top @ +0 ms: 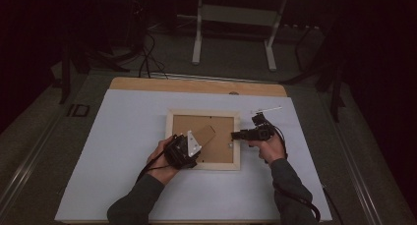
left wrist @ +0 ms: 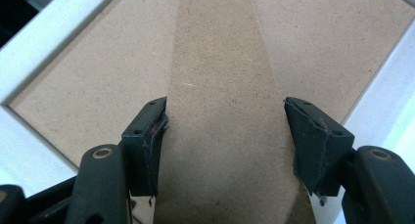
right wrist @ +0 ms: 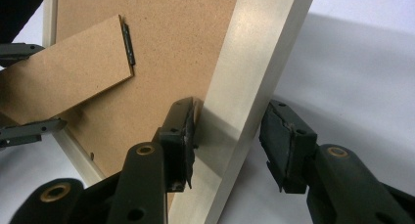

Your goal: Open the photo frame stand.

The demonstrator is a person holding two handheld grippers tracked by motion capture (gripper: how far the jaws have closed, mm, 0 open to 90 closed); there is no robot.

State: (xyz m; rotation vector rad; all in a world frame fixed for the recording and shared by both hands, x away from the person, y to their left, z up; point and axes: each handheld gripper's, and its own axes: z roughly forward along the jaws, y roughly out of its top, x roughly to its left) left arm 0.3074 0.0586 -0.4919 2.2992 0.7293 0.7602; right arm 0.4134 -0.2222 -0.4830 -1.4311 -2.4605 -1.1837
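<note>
Right gripper (right wrist: 227,145) jaws parted astride frame rail (right wrist: 244,101); left gripper (left wrist: 225,136) open astride stand flap (left wrist: 220,87), tip cropped

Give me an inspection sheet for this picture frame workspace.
Surface: white sheet over a wooden table.
Job's things: picture frame face down, its fold-out stand on the backing.
Clutter: a thin white strip beyond the frame.
Grippers: left hand-held gripper open astride the stand; right hand-held gripper astride the frame's rail, far pad clear.
Cables: one trails from each gripper.
Surroundings: dark floor, white table legs.
</note>
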